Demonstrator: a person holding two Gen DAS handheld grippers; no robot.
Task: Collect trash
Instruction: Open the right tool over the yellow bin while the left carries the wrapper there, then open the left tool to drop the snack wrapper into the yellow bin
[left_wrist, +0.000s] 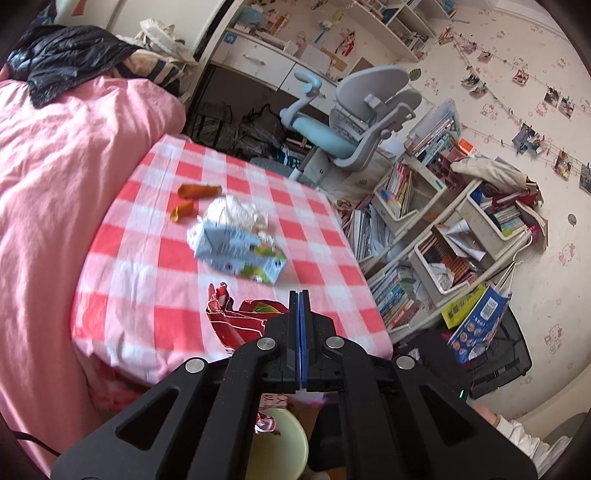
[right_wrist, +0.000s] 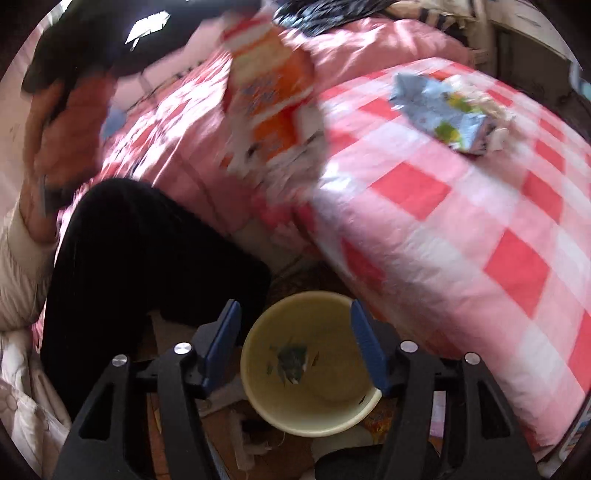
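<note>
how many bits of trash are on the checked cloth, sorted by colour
orange peel pieces: 2
white crumpled paper: 1
blue and green carton: 1
red wrapper: 1
total: 5

Crushed carton (left_wrist: 242, 254) on checked cloth (left_wrist: 147, 288)

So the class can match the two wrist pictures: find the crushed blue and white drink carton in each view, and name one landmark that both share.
Left wrist view: the drink carton lies at mid-picture on the checked cloth, against crumpled white paper.
Right wrist view: the carton lies at the upper right, blurred, on the same cloth.
Shared landmark: the pale yellow bin on the floor, low in both pictures.
</note>
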